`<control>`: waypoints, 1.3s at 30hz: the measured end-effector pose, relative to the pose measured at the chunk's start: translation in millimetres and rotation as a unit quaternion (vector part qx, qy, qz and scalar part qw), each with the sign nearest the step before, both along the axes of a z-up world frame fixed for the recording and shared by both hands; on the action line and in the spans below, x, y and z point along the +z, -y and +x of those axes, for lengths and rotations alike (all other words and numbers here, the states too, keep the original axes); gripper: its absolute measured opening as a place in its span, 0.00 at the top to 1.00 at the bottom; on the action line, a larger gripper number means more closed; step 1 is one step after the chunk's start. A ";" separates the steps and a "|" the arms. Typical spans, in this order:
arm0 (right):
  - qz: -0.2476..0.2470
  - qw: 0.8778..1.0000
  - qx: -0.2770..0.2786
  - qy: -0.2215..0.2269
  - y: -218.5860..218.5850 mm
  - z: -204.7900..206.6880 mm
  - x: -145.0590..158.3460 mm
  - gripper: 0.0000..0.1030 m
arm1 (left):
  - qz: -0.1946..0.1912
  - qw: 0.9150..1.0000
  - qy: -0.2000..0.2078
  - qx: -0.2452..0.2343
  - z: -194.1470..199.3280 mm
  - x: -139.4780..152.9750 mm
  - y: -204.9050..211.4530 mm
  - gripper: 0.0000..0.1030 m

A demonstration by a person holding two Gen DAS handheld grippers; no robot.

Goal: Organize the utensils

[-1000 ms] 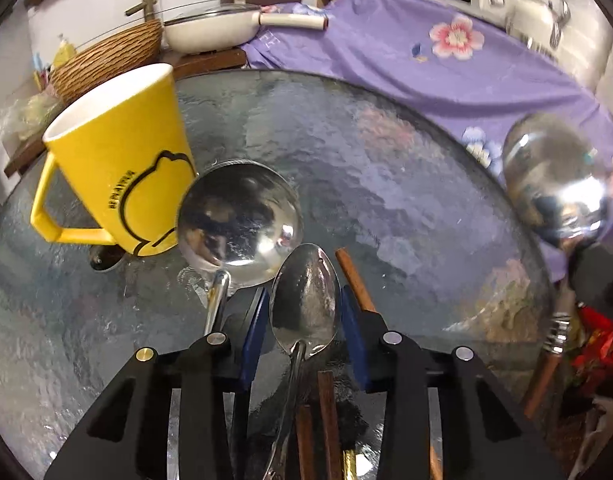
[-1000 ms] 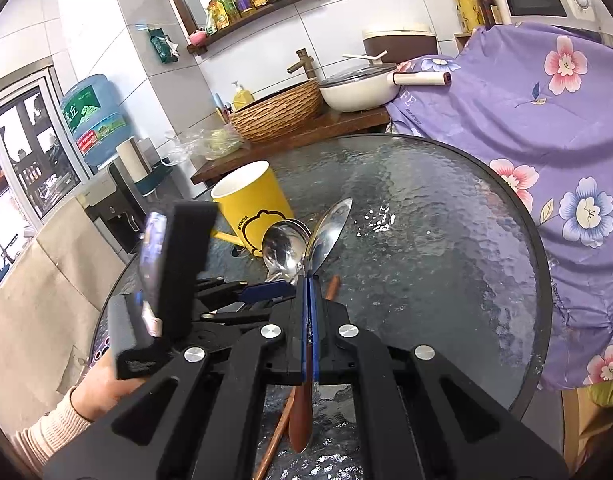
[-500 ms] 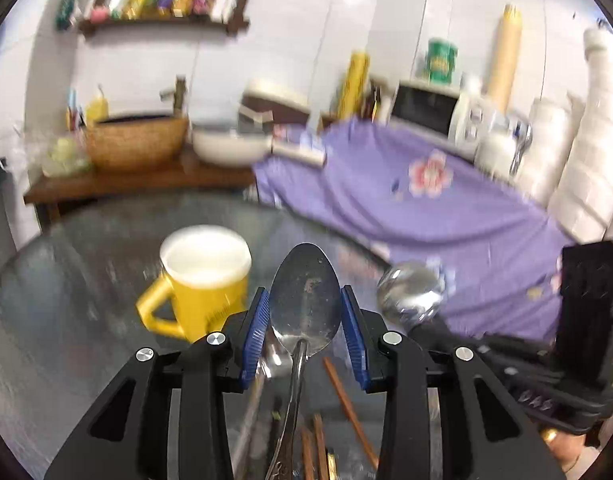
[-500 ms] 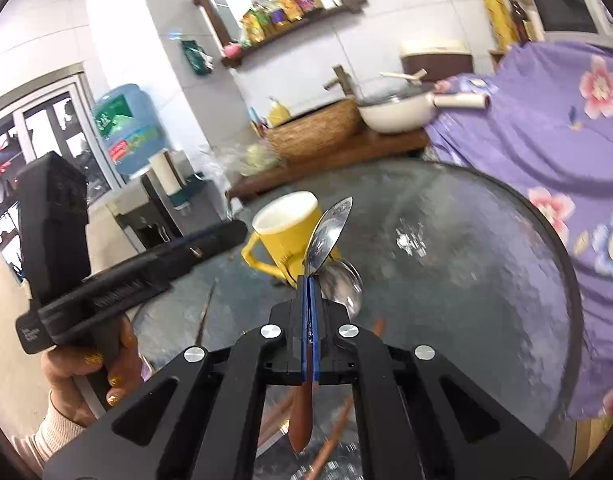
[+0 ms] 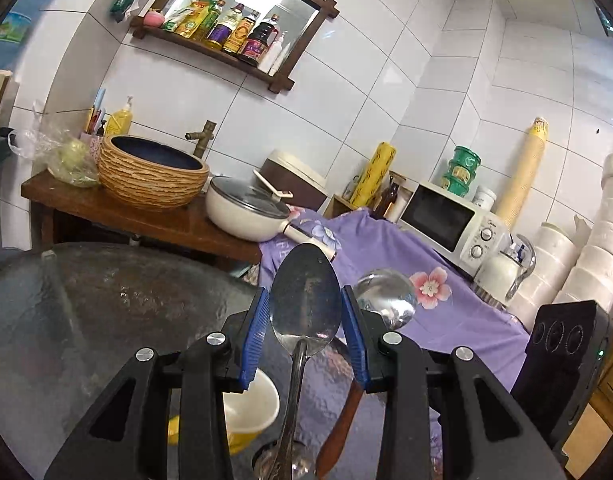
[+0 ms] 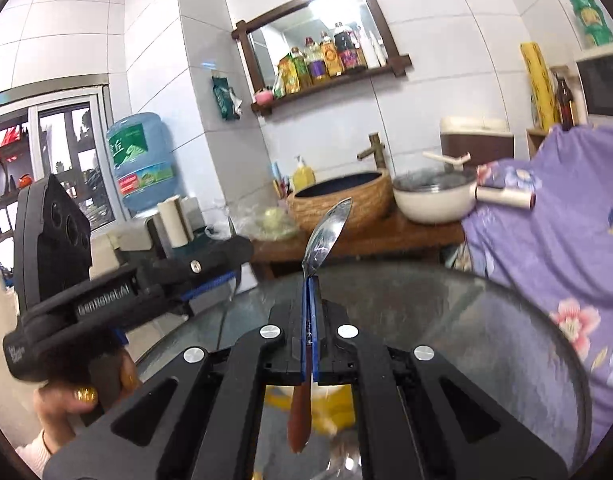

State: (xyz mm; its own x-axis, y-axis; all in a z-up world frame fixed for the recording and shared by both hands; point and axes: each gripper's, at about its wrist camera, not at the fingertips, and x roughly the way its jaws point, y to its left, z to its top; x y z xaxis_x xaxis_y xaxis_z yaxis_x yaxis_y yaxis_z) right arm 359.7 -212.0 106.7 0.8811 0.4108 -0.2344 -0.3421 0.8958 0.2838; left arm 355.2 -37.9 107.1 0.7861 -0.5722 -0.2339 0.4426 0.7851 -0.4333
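Note:
My left gripper is shut on a steel spoon, bowl up between the blue pads, its handle hanging down towards the yellow mug below. My right gripper is shut on a wooden-handled spoon, steel bowl up and brown handle hanging below the jaws over the mug. In the left wrist view that spoon's bowl and brown handle show just right of my left gripper. The left gripper's body shows at left in the right wrist view.
The round glass table lies below both grippers. A ladle bowl rests on it by the mug. Behind stand a wicker basin, a white pan, a purple flowered cloth and a microwave.
Both grippers have lifted and tilted up with their spoons. The mug has dropped from mid-frame to beneath the jaws, and the wall and shelf now fill the views.

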 end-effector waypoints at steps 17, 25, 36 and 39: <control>-0.023 0.999 -0.026 -0.029 2.7 66.6 -15.3 0.98 | -0.060 0.998 -0.009 0.017 70.7 -38.8 -6.6 0.66; -0.026 0.998 -0.040 -0.045 26.3 56.9 -32.2 0.98 | -0.028 0.999 0.006 0.037 65.5 -57.3 1.9 0.66; -0.028 0.995 -0.061 -0.074 56.5 44.0 -46.3 0.87 | 0.043 0.997 -0.042 0.043 52.6 -89.1 8.7 0.50; -0.037 0.992 -0.083 -0.085 61.8 40.0 -53.5 0.20 | 0.059 0.996 -0.056 0.048 44.0 -94.4 6.3 0.23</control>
